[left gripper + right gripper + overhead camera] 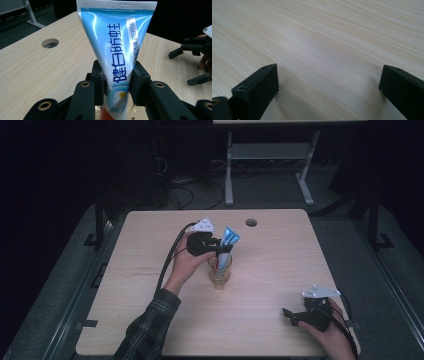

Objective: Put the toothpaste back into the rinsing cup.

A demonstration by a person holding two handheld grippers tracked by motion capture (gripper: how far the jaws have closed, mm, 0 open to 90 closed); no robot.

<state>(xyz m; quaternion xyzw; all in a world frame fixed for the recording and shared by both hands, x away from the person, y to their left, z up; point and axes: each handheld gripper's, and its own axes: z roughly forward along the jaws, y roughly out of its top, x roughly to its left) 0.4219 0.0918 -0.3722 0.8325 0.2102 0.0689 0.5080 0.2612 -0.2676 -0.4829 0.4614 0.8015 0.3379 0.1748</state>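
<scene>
On the left side of the worktop (150, 320) we held the left gripper (220, 251) just above a clear glass cup (220, 270) that stood near the middle. Its jaws were on the two flat sides of a blue toothpaste tube (112, 50). In the left gripper view the pads touched the lower part of the tube, so we judged that they were clamped on it, though perhaps not very tight. The tube stood almost upright, with its crimped flat end on top and its lower end inside the cup; something red showed under it there, but we could not tell what it was. The long axis of the tube went up and down, across the line of the jaws, and it leaned a little away from our hand. For the next move this mattered most: the tube could only travel along its own axis, straight up out of the cup or down into it, and the left hand was the one already at it.

Behind the cup there was a round cable hole (251, 222) in the worktop.

At the right, well apart from the cup, the right gripper (292, 315) rested low near the front edge. Its jaws were wide apart with only bare wood between them.
</scene>
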